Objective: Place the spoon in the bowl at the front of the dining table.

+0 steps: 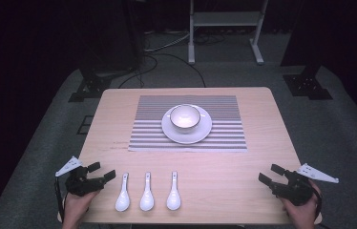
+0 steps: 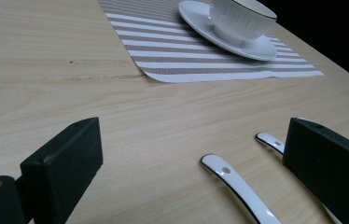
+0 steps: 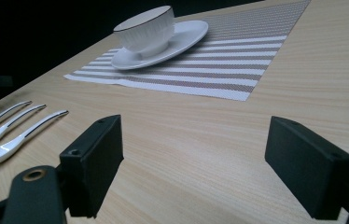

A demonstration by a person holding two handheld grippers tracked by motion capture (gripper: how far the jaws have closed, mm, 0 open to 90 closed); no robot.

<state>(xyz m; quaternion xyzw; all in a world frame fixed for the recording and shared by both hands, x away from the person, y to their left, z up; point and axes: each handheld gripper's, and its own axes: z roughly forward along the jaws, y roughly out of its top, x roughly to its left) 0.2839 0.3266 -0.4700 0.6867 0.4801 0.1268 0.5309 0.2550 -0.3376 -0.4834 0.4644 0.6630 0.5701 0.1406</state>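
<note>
A white bowl (image 1: pixel 185 117) stands on a white saucer (image 1: pixel 186 131) on a striped placemat (image 1: pixel 224 138) in the middle of the wooden table (image 1: pixel 243 186). Three white spoons lie side by side near the front edge: left spoon (image 1: pixel 123 193), middle spoon (image 1: pixel 146 193), right spoon (image 1: pixel 173 192). My left gripper (image 1: pixel 101 172) is open at the front left, just left of the spoons, nothing between its jaws. My right gripper (image 1: pixel 271 173) is open at the front right, holding nothing. The left gripper view shows two spoon handles (image 2: pixel 238 184) ahead and the bowl (image 2: pixel 240 18) beyond.
Dark floor surrounds the table. A white metal frame (image 1: pixel 224 28) and dark stands (image 1: pixel 95 81) sit on the floor behind it, with cables (image 1: pixel 167 47) running across. Bare tabletop (image 3: pixel 200 140) lies between the right gripper and the placemat (image 3: pixel 219 60).
</note>
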